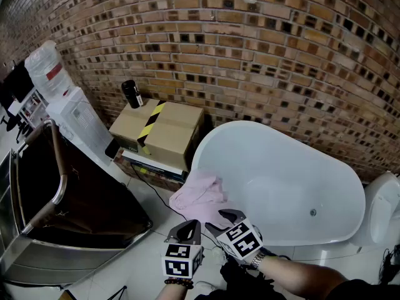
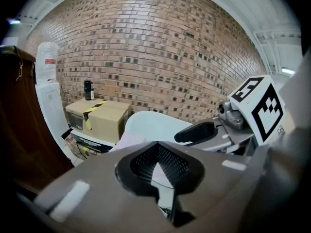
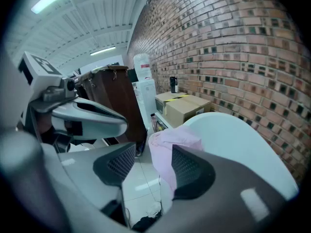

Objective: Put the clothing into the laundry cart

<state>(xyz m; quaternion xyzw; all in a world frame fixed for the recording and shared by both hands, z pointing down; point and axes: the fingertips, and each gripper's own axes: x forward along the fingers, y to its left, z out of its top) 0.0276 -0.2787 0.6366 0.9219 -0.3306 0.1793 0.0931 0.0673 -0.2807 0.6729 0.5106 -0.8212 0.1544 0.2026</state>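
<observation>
Against the brick wall stands a white bathtub. The laundry cart, dark-lined in a metal frame, sits well apart from it to the left. The clothing, a pink garment, lies draped over the tub's left rim and hangs down the outside.

The right gripper is released. Its jaws stand apart and face the garment, and the pink cloth shows between them, but neither pad presses on it. The left gripper is clenched on nothing, jaws met at the tips, just beside the right one.

Step in hand, as judged: approach and first grasp.
- Drive the open jaws onto a bunched fold near the rim, not onto the loose hanging edge.
- Close fully before lifting. Thin cloth slips from a shallow bite.
- Lift clear of the rim before carrying left, so the garment does not drag.

Surroundings:
- A cardboard box with striped tape rests on a low stack between tub and cart.
- A water dispenser stands behind the cart.
- A black bottle stands upright on the box.
- A dark cable crosses the floor below the garment.

Obstructions, as judged: the box corner and the cable lie near the carry path, and a trailing hem could catch on either one.
</observation>
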